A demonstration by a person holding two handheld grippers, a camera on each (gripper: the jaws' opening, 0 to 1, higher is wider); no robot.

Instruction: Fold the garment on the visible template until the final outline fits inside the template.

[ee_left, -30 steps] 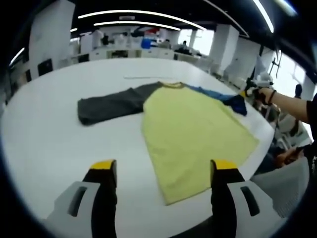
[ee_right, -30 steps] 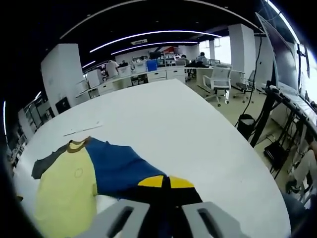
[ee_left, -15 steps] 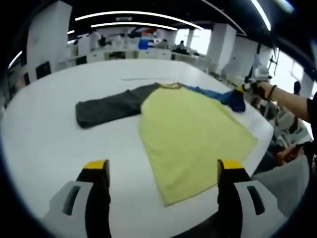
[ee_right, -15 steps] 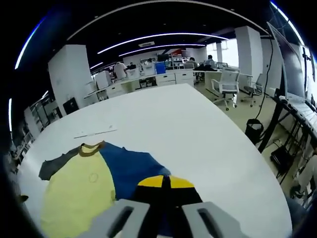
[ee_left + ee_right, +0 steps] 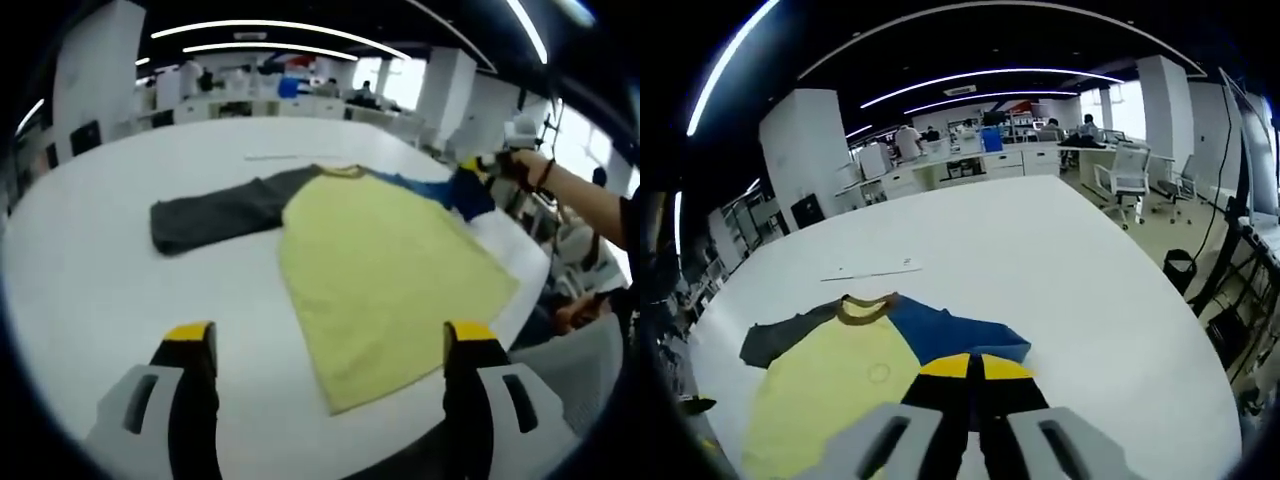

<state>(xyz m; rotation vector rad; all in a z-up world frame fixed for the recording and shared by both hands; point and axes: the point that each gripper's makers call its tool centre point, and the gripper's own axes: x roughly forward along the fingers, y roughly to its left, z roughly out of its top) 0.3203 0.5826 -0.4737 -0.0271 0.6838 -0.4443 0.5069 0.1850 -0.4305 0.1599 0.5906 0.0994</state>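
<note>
The shirt (image 5: 385, 265) lies flat on the white desk (image 5: 90, 270), its yellow body running from the collar at the far side down to the hem at the near edge. Its two sleeves stretch crosswise: the grey sleeve (image 5: 215, 212) points left, and the blue sleeve (image 5: 455, 192) points right.

That blue sleeve is the part in play. The right gripper (image 5: 973, 366) has its jaws clenched together on the cuff end of the sleeve, which looks lifted a little off the desk. From those jaws the yellow body lies to the left and ahead, so my judgement is that folding the sleeve in means carrying the cuff leftward across the chest.

The left gripper (image 5: 325, 342) hovers at the near side with its jaws released and wide apart, nothing between them. The hem is just beyond them, and the grey sleeve is farther off to the left, so this hand is the nearer one for that sleeve.

Count: one shirt, two sleeves, two grippers. A thin pale strip (image 5: 875, 268) lies on the desk beyond the collar; I cannot tell what it is, and I see no clear template outline.
</note>
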